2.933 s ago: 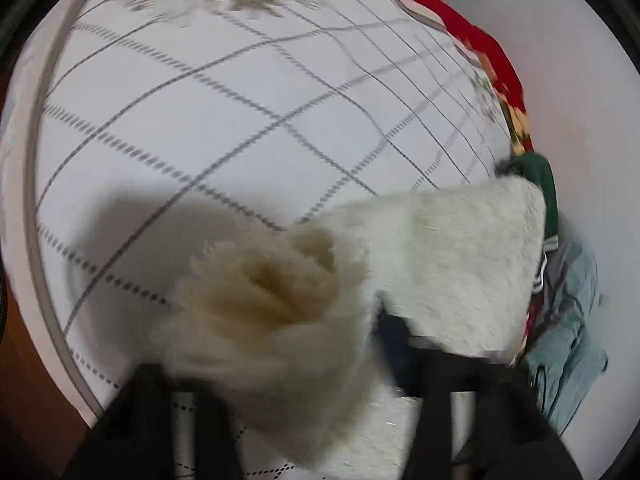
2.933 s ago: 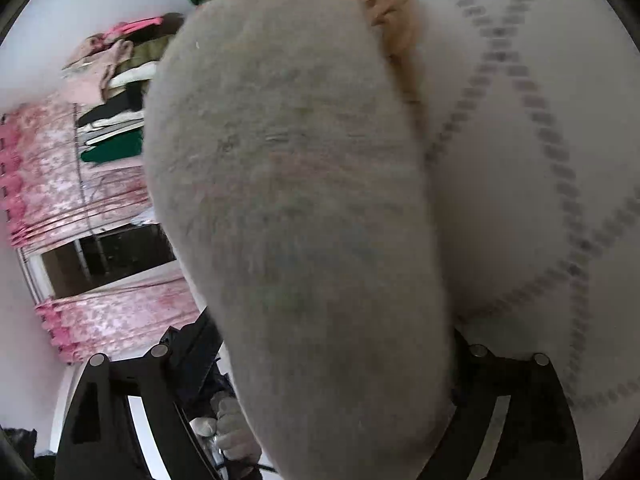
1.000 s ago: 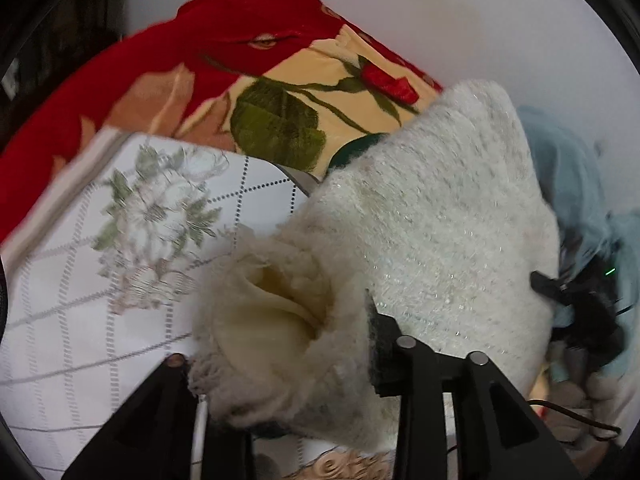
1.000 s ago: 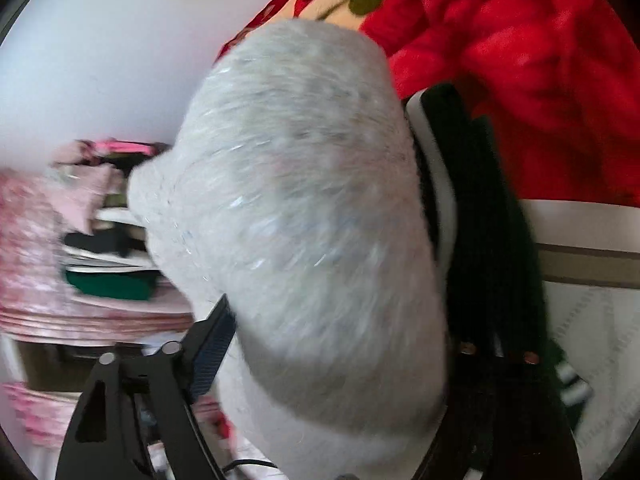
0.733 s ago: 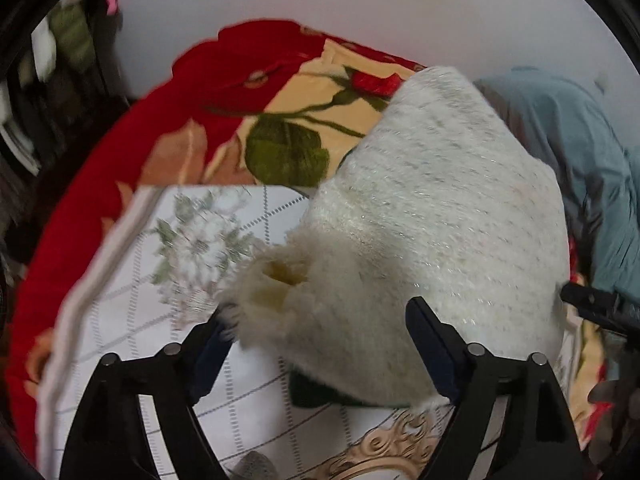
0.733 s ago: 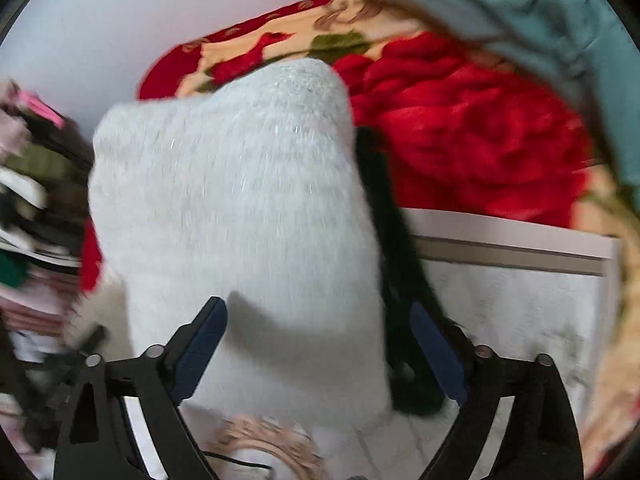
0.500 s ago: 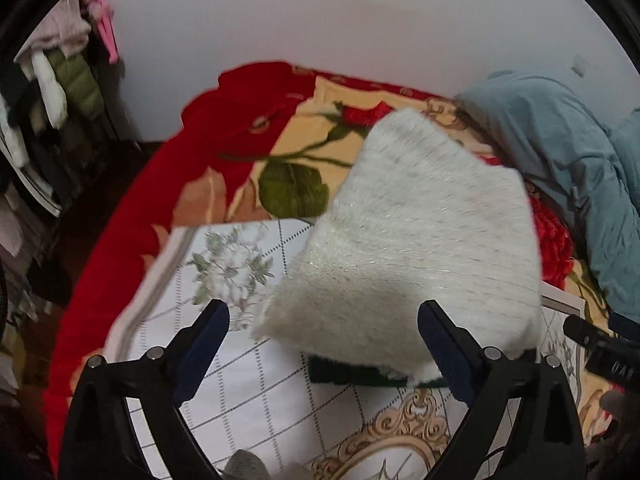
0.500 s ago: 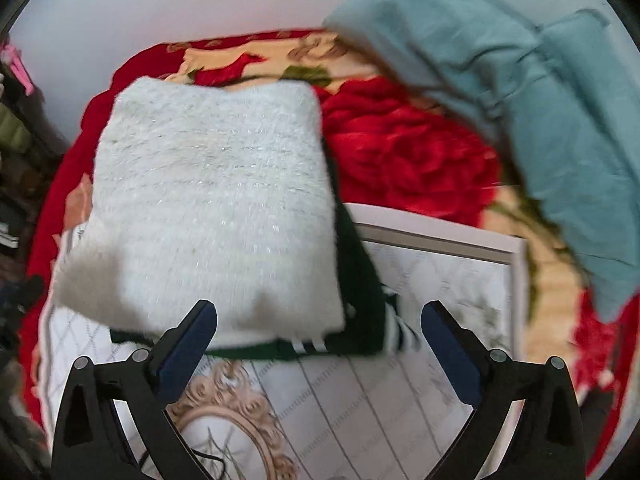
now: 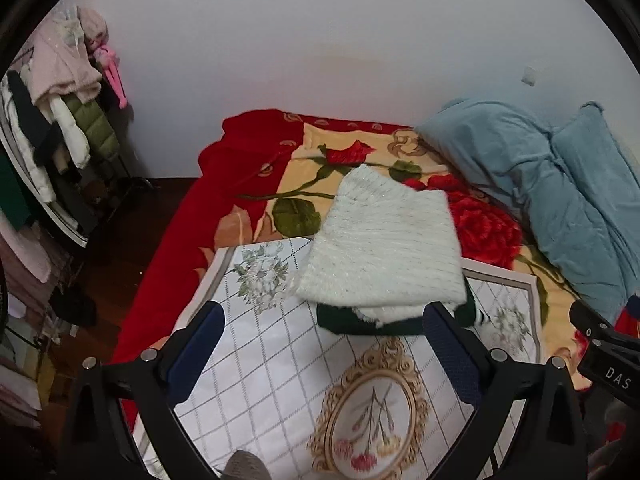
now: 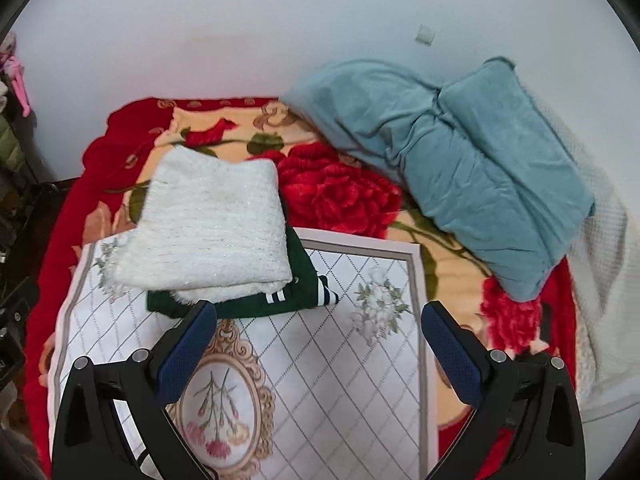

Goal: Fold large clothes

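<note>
A folded white fuzzy sweater (image 9: 380,252) (image 10: 208,232) lies on top of a folded dark green garment (image 9: 340,322) (image 10: 300,276) with white stripes. Both rest at the far edge of a white checked mat (image 9: 260,360) (image 10: 340,360) on the bed. My left gripper (image 9: 323,314) hovers above and in front of the pile; its jaws are opening and nothing is between them. My right gripper (image 10: 319,312) also hangs above the mat, open wide and empty, with the pile to the left of its gap.
A red floral blanket (image 9: 224,184) (image 10: 340,192) covers the bed. A blue quilt (image 9: 540,184) (image 10: 460,160) is heaped at the far right against the wall. A rack of hanging clothes (image 9: 60,120) stands left of the bed. Part of the other gripper (image 9: 608,360) shows at the right edge.
Both grippers have let go of the white sweater, opened wide and drawn up and back. The sweater now lies on the green garment.
</note>
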The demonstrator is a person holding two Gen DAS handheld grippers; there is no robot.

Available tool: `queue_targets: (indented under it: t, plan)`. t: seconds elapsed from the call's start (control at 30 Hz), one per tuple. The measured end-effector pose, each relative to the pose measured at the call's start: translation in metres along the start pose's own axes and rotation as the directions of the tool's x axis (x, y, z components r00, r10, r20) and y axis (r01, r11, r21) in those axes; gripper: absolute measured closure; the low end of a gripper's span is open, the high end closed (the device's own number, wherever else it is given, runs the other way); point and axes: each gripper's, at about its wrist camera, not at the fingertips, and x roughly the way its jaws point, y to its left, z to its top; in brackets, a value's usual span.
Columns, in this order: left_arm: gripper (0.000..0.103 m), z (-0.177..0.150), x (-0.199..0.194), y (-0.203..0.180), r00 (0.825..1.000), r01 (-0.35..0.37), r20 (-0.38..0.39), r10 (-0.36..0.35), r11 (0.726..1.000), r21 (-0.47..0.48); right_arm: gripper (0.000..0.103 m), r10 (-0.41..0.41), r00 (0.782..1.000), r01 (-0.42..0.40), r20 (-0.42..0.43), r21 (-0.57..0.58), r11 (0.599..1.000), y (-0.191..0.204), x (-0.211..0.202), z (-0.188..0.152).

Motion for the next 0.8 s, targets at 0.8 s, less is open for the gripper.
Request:
queue_targets:
  t: [0.8]
  plan:
    - [0.002, -0.028, -0.256, -0.018, 0.995, 0.027, 0.094, -0.031, 0.998, 0.048, 0.000, 0.029, 0.981, -0.036, 0.193, 0.032, 0.999, -0.100, -0.348, -0.055]
